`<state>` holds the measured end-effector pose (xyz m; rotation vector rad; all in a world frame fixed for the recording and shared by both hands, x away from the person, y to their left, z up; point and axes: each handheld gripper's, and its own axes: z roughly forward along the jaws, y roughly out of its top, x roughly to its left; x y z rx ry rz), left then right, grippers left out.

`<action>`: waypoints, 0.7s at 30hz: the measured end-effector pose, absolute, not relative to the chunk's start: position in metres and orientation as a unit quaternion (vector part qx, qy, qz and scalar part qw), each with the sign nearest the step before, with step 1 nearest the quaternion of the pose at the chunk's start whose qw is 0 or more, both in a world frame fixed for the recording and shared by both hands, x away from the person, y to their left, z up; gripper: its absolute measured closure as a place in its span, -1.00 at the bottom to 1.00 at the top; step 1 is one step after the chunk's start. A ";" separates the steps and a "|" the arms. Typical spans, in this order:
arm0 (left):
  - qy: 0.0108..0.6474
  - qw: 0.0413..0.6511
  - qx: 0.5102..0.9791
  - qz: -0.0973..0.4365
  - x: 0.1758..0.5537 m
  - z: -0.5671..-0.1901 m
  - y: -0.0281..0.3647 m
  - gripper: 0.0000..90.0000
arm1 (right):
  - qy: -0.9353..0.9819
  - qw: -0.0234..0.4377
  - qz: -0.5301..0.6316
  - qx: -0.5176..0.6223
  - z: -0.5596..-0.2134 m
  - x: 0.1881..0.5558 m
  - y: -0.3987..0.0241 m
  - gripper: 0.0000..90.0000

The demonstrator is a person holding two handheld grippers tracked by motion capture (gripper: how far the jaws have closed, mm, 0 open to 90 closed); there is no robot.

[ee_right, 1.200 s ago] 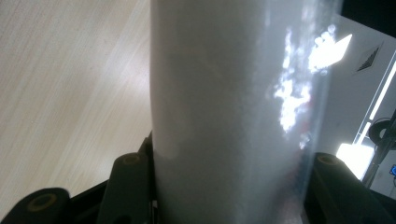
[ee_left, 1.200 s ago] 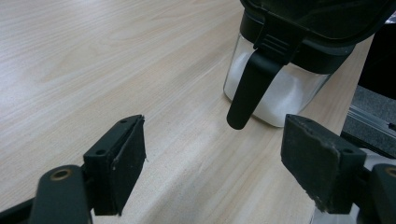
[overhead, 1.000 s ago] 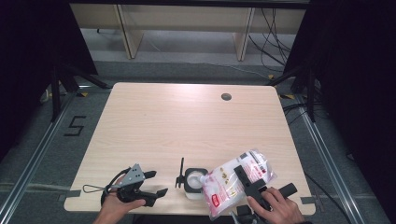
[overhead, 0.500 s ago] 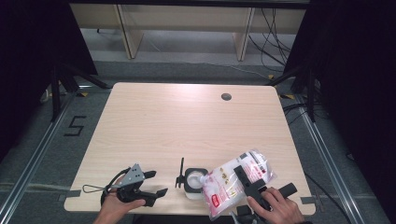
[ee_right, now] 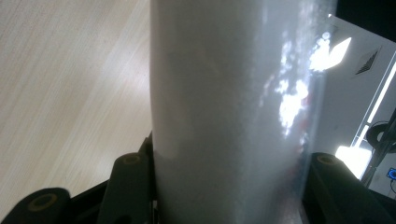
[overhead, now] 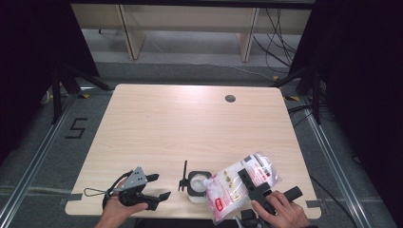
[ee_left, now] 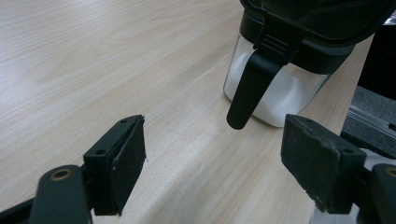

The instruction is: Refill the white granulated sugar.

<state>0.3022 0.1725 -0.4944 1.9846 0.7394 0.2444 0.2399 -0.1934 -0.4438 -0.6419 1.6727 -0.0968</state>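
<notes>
I have the right gripper (overhead: 251, 184) clamped on a bag (overhead: 242, 186) of white grains, its jaws pressing the bag's two sides; in the right gripper view the bag (ee_right: 229, 112) stands as a white column between the jaws, its clear film catching glare along one side. From the high view the bag lies tilted near the front right corner of the table (overhead: 190, 123), its lower end leaning toward a small jar (overhead: 197, 185) and its printed face turned up. The jar sits at the front edge, about midway along it, with a black rim and white contents inside; whether the bag's mouth touches the rim I cannot tell. My left gripper (overhead: 154, 186) rests near the front left corner, well apart from the bag and aimed toward the jar, its jaws spread wide with nothing between them. In the left gripper view I see the jar (ee_left: 280, 88) just ahead of the jaws, clear-walled and part filled with white grains, its black lid swung up and a black clip (ee_left: 250, 88) hanging down its side. The far half of the table shows a small round hole (overhead: 230, 98) near the back edge.
</notes>
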 end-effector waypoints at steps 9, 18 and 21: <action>0.308 0.487 0.811 0.099 0.302 -0.495 0.172 -0.52 | 0.731 0.623 -0.040 -0.276 -0.445 0.239 -0.193 0.19; 0.310 0.488 0.810 0.098 0.302 -0.495 0.172 -0.52 | 0.729 0.623 -0.041 -0.280 -0.445 0.240 -0.193 0.20; 0.308 0.484 0.813 0.099 0.302 -0.494 0.172 -0.52 | 0.732 0.622 -0.039 -0.274 -0.445 0.239 -0.193 0.20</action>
